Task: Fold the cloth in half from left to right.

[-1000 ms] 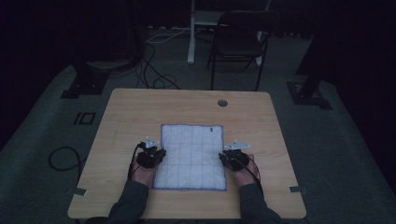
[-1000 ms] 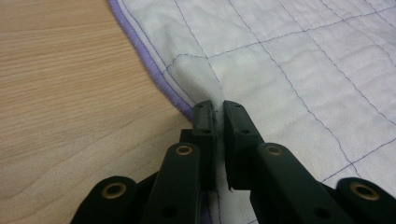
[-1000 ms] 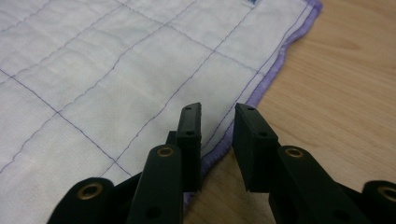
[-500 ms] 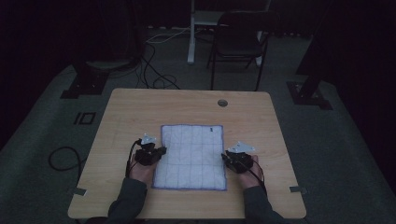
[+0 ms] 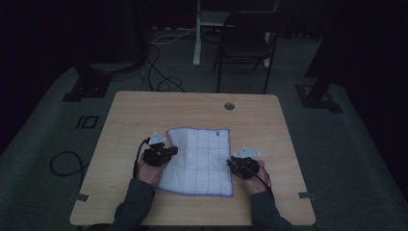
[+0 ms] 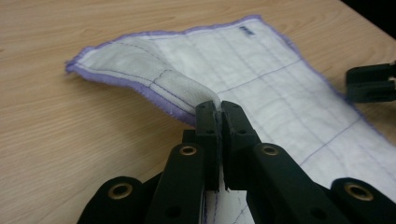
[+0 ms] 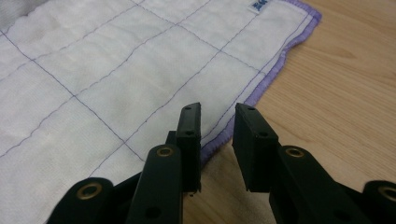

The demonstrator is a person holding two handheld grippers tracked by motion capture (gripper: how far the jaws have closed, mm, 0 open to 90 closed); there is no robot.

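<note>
A white quilted cloth (image 5: 199,156) with purple stitching and a purple hem lies on the wooden table (image 5: 192,108). My left gripper (image 5: 169,151) is shut on the cloth's left edge. In the left gripper view the cloth (image 6: 261,70) rises in a fold into the closed jaws of that gripper (image 6: 218,106), and its left side is lifted off the wood. My right gripper (image 5: 231,163) sits at the cloth's right edge. In the right gripper view this gripper (image 7: 217,112) stands open just above the hem of the cloth (image 7: 116,70), pressing nothing.
A round cable hole (image 5: 229,106) sits near the table's far edge. Beyond the table stand a dark chair (image 5: 245,43) and a desk leg, with cables (image 5: 159,72) on the carpet. Bare wood (image 5: 269,139) lies right of the cloth.
My left gripper has risen with the cloth's left edge, pulling that side up and inward, so the flat square is now bunched on its left. The right gripper has stayed put.
</note>
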